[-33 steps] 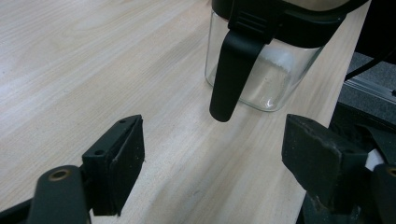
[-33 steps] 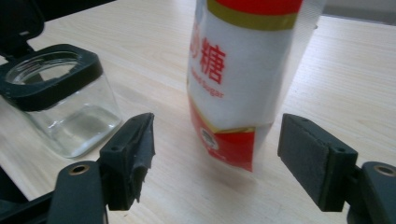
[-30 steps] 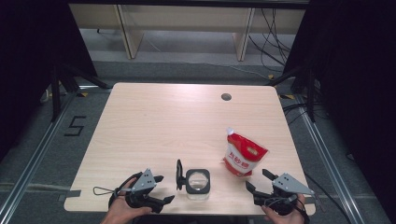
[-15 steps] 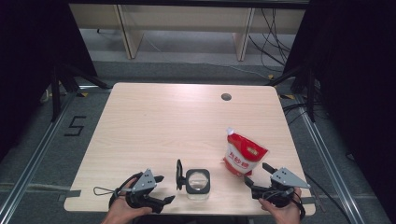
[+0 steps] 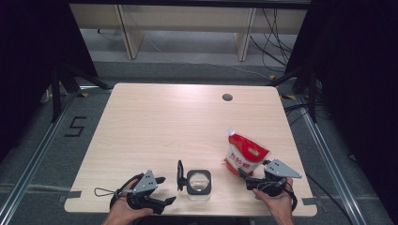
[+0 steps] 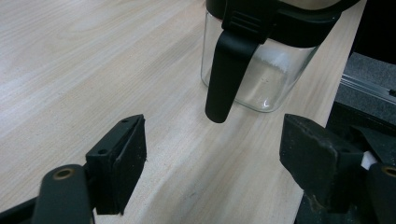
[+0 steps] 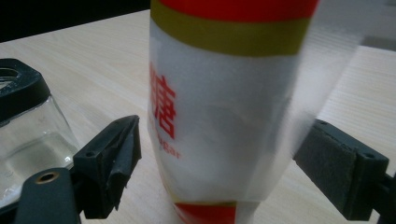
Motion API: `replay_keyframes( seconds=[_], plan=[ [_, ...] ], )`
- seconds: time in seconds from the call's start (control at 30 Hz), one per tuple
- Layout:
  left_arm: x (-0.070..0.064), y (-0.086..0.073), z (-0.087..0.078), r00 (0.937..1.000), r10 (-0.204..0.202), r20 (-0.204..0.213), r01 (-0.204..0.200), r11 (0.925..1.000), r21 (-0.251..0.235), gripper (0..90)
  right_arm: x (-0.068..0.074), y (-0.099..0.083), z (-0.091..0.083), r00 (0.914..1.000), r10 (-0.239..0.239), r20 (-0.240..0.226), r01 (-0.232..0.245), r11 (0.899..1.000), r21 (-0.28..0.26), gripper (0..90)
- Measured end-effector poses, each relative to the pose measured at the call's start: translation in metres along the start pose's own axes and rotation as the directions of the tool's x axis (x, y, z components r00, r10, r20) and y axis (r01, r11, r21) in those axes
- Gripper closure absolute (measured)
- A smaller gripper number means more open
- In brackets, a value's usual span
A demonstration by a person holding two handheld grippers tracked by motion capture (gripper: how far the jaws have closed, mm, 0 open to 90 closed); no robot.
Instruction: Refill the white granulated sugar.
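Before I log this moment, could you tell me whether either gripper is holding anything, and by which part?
Nothing is held. The left gripper is open short of the glass jar's handle; the right gripper is open around the sugar pouch, not touching it.

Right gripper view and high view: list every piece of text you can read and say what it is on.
"糖": red character on the red, white and gold plastic pouch.
"gar": end of a red word under it, the rest cut off.
"5": black mark on the grey floor.
Pouch print in the high view: too small to read.

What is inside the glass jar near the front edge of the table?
The glass jar looks empty: through its clear wall only the table shows. Its black rim hides the top part, so that part cannot be checked.
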State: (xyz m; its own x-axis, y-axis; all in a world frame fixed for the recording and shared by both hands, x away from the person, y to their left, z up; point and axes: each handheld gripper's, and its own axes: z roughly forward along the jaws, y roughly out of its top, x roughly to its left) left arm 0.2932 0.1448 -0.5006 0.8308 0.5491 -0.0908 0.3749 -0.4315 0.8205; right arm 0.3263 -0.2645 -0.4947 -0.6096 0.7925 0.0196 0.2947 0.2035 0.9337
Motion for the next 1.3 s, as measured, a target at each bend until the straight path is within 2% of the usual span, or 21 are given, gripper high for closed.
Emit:
replay_keyframes(
  seconds=[0.03,0.07,0.13,0.17,0.2,0.3,0.33,0.43,0.47,0.5,0.57,0.63,0.77,0.83,0.9,1.03,1.07,1.17,1.23,1.27,1.3],
  plan=[
    [0.0,0.0,0.0,1.0,0.0,0.0,0.0,1.0,0.0,22.6,0.003,0.0,0.0,0.9993,0.038,0.0,-0.038,0.999,0.013,16.5],
    [0.0,0.0,0.0,1.0,0.002,-0.001,-0.002,1.0,0.003,22.6,0.001,0.0,0.001,1.0,0.005,-0.001,-0.005,1.0,0.01,16.7],
    [0.0,-0.001,0.0,1.0,0.002,0.002,-0.002,1.0,0.009,22.6,0.004,-0.001,0.002,0.9995,0.032,0.004,-0.032,0.999,0.028,16.8],
    [0.0,-0.001,0.0,1.0,-0.001,0.001,0.001,0.9999,0.01,22.6,0.001,-0.001,0.004,1.0,-0.006,-0.005,0.006,1.0,0.021,16.8],
    [0.0,0.0,-0.001,1.0,0.002,0.003,-0.002,0.9998,0.022,22.5,0.001,-0.001,0.005,1.0,-0.008,0.005,0.008,1.0,0.025,16.8],
    [0.001,-0.001,0.001,0.9999,0.007,-0.007,-0.007,0.9999,0.008,22.5,0.0,-0.001,0.007,0.9999,-0.011,0.005,0.011,1.0,0.016,16.8],
    [0.002,0.0,0.0,0.9997,0.025,-0.007,-0.025,0.9996,0.014,22.5,0.0,-0.001,0.008,0.9999,-0.016,-0.001,0.016,1.0,0.008,17.0],
    [0.001,-0.001,0.001,1.0,0.003,-0.006,-0.003,0.9999,0.011,22.4,0.002,-0.001,0.009,1.0,-0.002,-0.003,0.002,1.0,0.011,17.0],
    [0.001,-0.001,0.0,0.9999,0.011,-0.004,-0.011,0.9999,0.013,22.4,0.0,-0.001,0.011,0.9995,-0.031,0.003,0.031,0.999,0.009,17.1],
    [0.001,-0.001,0.001,1.0,0.006,0.002,-0.006,0.9999,0.013,22.4,0.0,-0.002,0.013,0.9999,-0.01,-0.007,0.01,1.0,-0.008,17.6],
    [0.002,-0.001,0.0,0.9997,0.022,-0.009,-0.021,0.9994,0.028,22.3,0.001,-0.002,0.013,1.0,-0.008,-0.004,0.008,1.0,-0.012,17.9],
    [0.0,-0.001,0.001,1.0,0.002,0.008,-0.003,0.9998,0.018,22.3,0.001,-0.002,0.014,0.9999,-0.011,-0.012,0.011,1.0,-0.012,18.0],
    [0.002,0.0,0.0,0.9995,0.031,0.008,-0.031,0.9992,0.027,22.4,0.001,-0.003,0.019,0.9997,-0.012,-0.022,0.012,1.0,-0.028,18.3],
    [0.001,-0.001,0.0,0.9999,0.015,0.005,-0.015,0.9995,0.029,22.4,0.003,-0.003,0.018,0.9996,0.021,-0.02,-0.021,1.0,-0.017,18.9],
    [0.001,-0.001,0.001,1.0,0.009,0.004,-0.009,0.9997,0.024,22.4,-0.002,-0.003,0.02,0.9995,-0.022,-0.024,0.021,0.999,-0.031,19.0],
    [0.0,-0.001,0.002,1.0,0.006,0.001,-0.006,0.9998,0.019,22.3,0.0,-0.004,0.022,0.9991,0.003,-0.041,-0.006,0.999,-0.054,19.4],
    [0.0,-0.001,0.002,1.0,0.002,0.001,-0.002,0.9998,0.021,22.3,-0.001,-0.003,0.025,0.9983,-0.019,-0.056,0.016,0.998,-0.065,20.9],
    [-0.001,-0.002,0.002,1.0,0.004,0.002,-0.004,0.9999,0.016,22.3,-0.003,-0.004,0.027,0.9979,-0.038,-0.051,0.035,0.998,-0.059,21.4],
    [0.0,-0.002,0.003,1.0,0.001,0.003,-0.001,0.9999,0.013,22.3,-0.002,-0.005,0.026,0.9992,-0.005,-0.04,0.003,0.999,-0.047,22.8],
    [0.0,-0.002,0.003,1.0,0.002,0.002,-0.002,0.9999,0.013,22.3,-0.002,-0.005,0.027,0.9992,-0.006,-0.039,0.004,0.999,-0.046,23.0],
    [0.001,-0.002,0.002,0.9997,0.025,0.003,-0.025,0.9994,0.024,22.3,-0.002,-0.005,0.027,0.9992,-0.007,-0.04,0.005,0.999,-0.051,23.3]
  ],
)
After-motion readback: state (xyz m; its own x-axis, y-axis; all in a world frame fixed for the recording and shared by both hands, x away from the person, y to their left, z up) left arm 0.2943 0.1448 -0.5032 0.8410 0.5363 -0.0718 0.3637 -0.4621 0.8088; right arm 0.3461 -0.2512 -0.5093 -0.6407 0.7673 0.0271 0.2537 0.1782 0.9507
